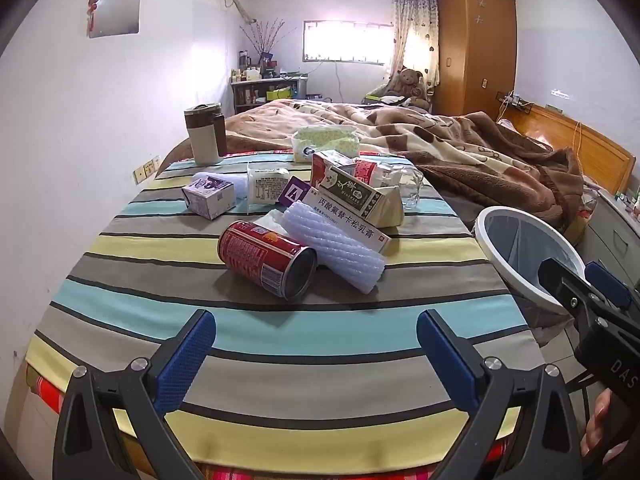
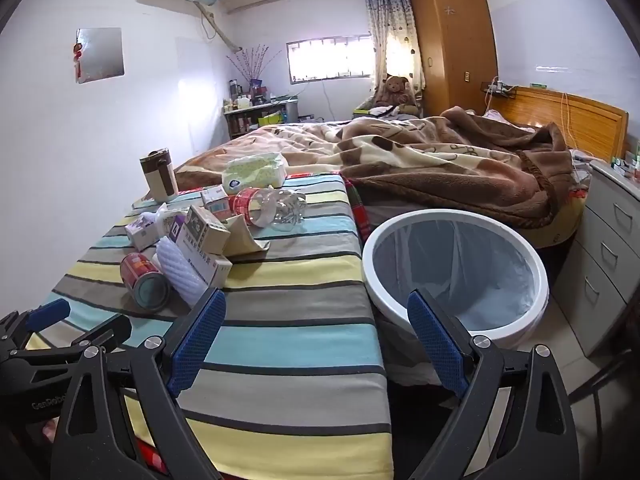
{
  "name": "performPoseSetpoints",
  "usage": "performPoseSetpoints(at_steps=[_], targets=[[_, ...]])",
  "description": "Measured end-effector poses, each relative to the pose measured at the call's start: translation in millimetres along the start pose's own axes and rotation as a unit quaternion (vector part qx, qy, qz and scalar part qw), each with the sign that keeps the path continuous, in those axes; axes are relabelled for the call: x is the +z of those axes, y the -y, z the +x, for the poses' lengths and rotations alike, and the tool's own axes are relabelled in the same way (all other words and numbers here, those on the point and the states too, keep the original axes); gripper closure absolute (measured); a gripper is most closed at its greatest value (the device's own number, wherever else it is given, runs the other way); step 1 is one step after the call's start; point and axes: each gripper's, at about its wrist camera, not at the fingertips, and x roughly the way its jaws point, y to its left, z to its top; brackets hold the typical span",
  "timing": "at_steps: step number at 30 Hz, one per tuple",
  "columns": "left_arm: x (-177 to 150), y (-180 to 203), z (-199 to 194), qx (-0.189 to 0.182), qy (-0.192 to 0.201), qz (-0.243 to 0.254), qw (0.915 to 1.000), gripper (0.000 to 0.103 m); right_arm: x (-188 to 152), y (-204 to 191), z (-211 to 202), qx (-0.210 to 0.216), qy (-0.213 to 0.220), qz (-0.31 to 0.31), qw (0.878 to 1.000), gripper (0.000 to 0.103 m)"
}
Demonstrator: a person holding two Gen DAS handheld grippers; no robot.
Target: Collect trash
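Brown mug (image 1: 205, 135) on striped cloth (image 1: 280, 332); teddy bear (image 2: 394, 89) beside wardrobe (image 2: 452, 36).

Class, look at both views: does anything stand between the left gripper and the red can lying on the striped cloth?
Nothing visible does: only bare striped cloth lies between the open left gripper and the red can.

L gripper (image 1: 316, 354) tilted down, jaws wide apart, nothing btwn the blue pads. R gripper (image 2: 316, 334) same: tilted down, jaws spread, empty. In L view, R gripper sits at 3 o'clock, a hand (image 1: 600, 424) gripping its handle at 4.
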Motion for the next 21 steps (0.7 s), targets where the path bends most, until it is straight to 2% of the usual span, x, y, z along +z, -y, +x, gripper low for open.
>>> performPoseSetpoints(at_steps=[7, 8, 10, 21], targets=[[3.9, 9.5, 4.4, -0.003, -0.004, 0.005, 1.0000, 0.001, 6.7, -2.6, 2.9, -0.001, 0.002, -0.005, 1.000, 0.009], [5.0, 11.0, 5.8, -0.003, -0.004, 0.007, 1.0000, 0.001, 1.1, 1.0, -2.4, -0.011, 0.007, 0.001, 1.000, 0.009], [0.3, 5.6, -0.3, -0.004, 0.006, 0.006, 1.0000, 0.001, 0.9, 1.5, -1.6, -0.011, 0.007, 0.001, 1.000, 0.009], [-0.4, 5.4, -2.2, -0.005, 0.009, 0.003, 0.9999, 0.001, 2.7, 2.3, -3.9, -0.013, 0.005, 0.001, 1.000, 0.009]])
